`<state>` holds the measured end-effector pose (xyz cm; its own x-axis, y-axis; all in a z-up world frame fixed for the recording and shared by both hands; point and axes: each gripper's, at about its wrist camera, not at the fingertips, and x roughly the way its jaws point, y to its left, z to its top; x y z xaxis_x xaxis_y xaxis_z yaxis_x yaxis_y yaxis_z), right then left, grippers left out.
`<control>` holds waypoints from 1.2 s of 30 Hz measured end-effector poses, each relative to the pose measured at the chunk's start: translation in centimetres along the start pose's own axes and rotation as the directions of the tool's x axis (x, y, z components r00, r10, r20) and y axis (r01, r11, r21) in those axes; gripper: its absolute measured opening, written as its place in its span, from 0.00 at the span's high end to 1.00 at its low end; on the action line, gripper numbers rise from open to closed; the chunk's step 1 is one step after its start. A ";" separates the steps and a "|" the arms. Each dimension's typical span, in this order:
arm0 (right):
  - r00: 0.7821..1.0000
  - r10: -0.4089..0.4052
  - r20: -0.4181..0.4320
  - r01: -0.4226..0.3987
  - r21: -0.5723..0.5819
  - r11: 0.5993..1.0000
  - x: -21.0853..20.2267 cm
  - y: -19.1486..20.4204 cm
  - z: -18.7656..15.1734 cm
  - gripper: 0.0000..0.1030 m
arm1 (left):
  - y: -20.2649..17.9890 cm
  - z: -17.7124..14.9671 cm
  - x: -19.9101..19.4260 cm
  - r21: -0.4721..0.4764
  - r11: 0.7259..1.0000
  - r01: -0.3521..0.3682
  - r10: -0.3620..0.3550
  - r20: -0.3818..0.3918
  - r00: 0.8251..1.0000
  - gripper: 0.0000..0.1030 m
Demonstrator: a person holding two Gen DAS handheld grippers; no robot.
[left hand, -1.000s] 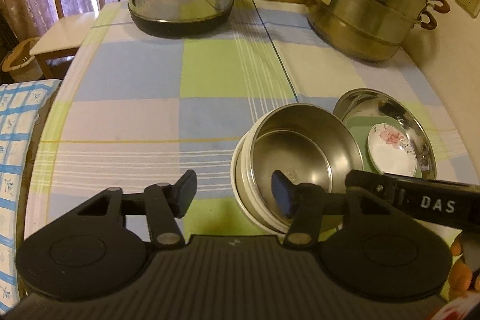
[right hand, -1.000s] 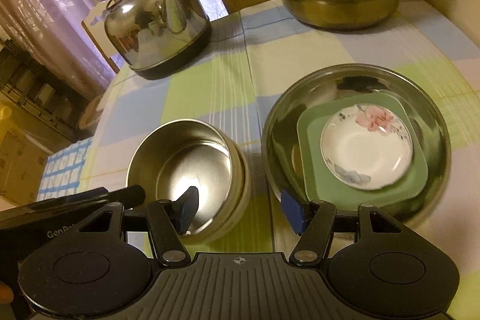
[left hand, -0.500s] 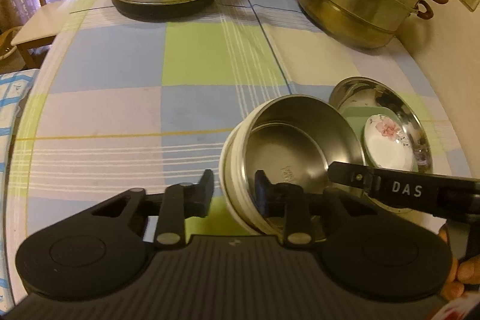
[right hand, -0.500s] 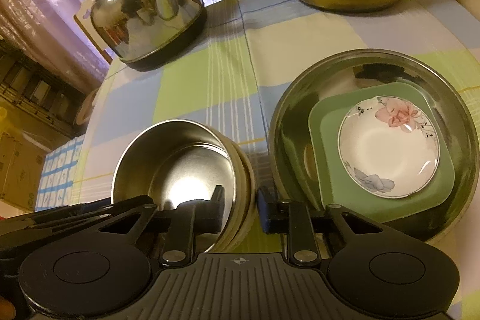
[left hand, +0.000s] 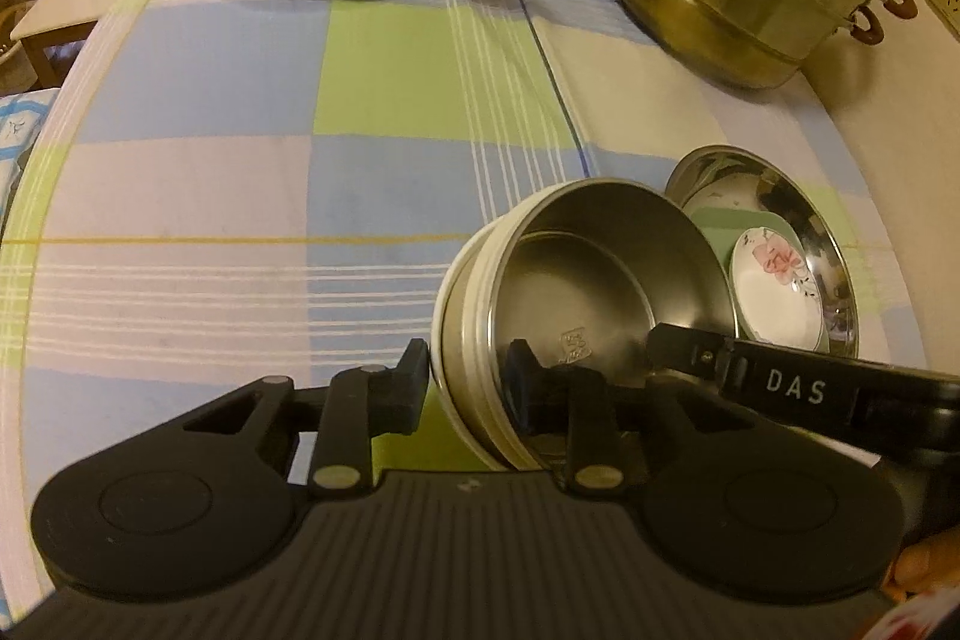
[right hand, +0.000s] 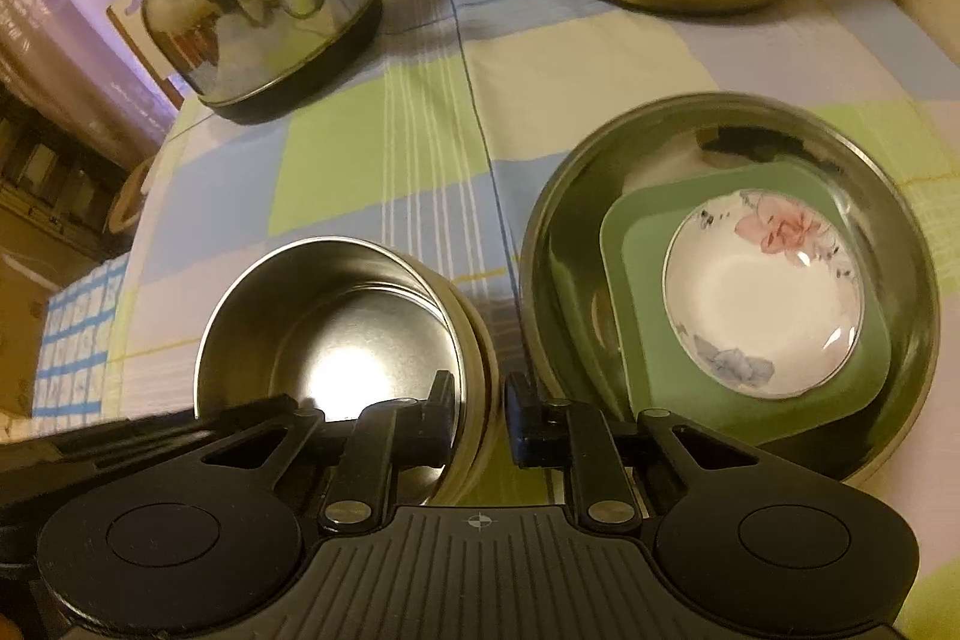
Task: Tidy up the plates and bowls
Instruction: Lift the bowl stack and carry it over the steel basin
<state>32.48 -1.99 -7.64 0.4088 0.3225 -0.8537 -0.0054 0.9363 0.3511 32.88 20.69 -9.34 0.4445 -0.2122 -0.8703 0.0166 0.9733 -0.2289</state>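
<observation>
Across the right gripper (left hand: 798,388), white letters read "DAS".

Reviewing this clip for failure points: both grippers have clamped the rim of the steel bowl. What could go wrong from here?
1. The left gripper and right gripper pinch only the thin rim of the steel bowl; the slick metal may slip or tilt when lifted.
2. The bowl sits nested in a cream bowl; if only the steel wall is pinched, the two could separate.
3. The large steel basin lies close beside it, so a swing could knock the floral saucer.
</observation>
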 end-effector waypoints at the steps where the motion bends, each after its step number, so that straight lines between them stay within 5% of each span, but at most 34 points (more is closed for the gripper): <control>1: 1.000 0.001 -0.001 -0.001 0.001 1.000 0.0 0.0 0.0 0.83 | 0.0 0.0 0.0 0.002 1.000 0.001 -0.001 0.002 1.000 0.73; 36: 1.000 -0.011 0.006 0.011 -0.053 0.999 -1.4 0.8 -0.1 0.85 | -1.0 -0.3 -2.4 0.051 0.999 -0.004 0.003 0.035 0.999 0.77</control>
<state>31.81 -1.70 -6.20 0.4144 0.3118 -0.8550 -0.0494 0.9458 0.3210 31.49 20.18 -7.13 0.4760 -0.2064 -0.8549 0.0605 0.9774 -0.2023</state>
